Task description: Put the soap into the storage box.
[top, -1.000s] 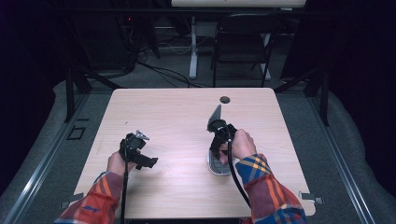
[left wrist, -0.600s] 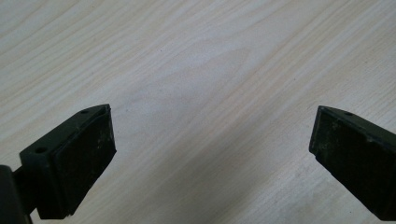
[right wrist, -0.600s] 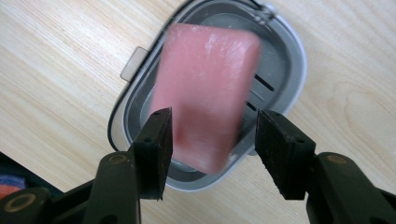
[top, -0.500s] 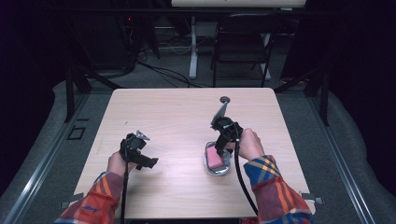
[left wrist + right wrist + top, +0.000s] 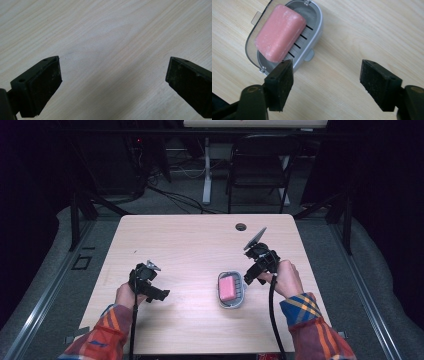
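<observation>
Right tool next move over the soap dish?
Probably lift the right tool clear, away from the dish. Its jaws have just been opening and hold nothing; the pink soap already lies in the grey dish on the table, so nothing looks left to grip there.

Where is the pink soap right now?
In the high view, the pink soap lies in the grey soap dish on the table's right half, just left of the right tool.
</observation>
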The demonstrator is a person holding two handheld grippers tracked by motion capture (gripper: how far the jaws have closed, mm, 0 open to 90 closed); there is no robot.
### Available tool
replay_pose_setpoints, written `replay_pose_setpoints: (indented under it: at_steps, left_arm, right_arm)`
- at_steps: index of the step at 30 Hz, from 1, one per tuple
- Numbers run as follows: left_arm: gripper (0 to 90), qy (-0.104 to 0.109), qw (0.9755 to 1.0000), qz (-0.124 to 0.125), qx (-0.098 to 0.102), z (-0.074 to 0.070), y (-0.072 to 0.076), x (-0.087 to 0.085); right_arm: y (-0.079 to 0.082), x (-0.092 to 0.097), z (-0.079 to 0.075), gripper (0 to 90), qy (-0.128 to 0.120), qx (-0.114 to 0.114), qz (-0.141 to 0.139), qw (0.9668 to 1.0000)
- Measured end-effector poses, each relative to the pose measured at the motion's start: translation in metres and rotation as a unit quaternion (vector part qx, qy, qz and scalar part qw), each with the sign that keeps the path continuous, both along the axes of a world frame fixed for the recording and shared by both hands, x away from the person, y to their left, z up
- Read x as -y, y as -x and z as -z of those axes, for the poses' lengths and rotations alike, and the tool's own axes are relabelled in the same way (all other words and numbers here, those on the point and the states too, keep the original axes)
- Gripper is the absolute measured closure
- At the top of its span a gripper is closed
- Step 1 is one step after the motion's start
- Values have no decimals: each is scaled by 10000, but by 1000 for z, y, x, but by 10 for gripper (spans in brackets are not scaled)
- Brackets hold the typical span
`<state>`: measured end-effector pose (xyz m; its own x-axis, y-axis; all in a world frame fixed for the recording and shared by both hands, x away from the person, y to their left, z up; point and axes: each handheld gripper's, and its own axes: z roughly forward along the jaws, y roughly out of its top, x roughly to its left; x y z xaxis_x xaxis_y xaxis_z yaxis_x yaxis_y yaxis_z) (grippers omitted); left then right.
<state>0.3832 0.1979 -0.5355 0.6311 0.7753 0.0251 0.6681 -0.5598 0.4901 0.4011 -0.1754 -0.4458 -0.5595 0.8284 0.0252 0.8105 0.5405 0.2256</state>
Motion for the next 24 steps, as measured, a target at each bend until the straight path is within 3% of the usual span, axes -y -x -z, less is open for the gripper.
replay_pose_setpoints:
  at_steps: [1,7,14,24]
  left_arm:
    - [3,7,10000,7,3,0,0,0]
    - [3,-4,10000,5,-9,0,0,0]
    - [3,0,10000,6,5,1,0,1]
    - [3,-23,10000,-11,8,1,1,1]
  right_arm:
    - [5,7,-1,189,-26,101,49,9999]
    - [16,29,-1,143,-64,340,209,9992]
    - [25,52,4,93,-73,451,278,9986]
    - [47,84,27,4,107,639,293,9975]
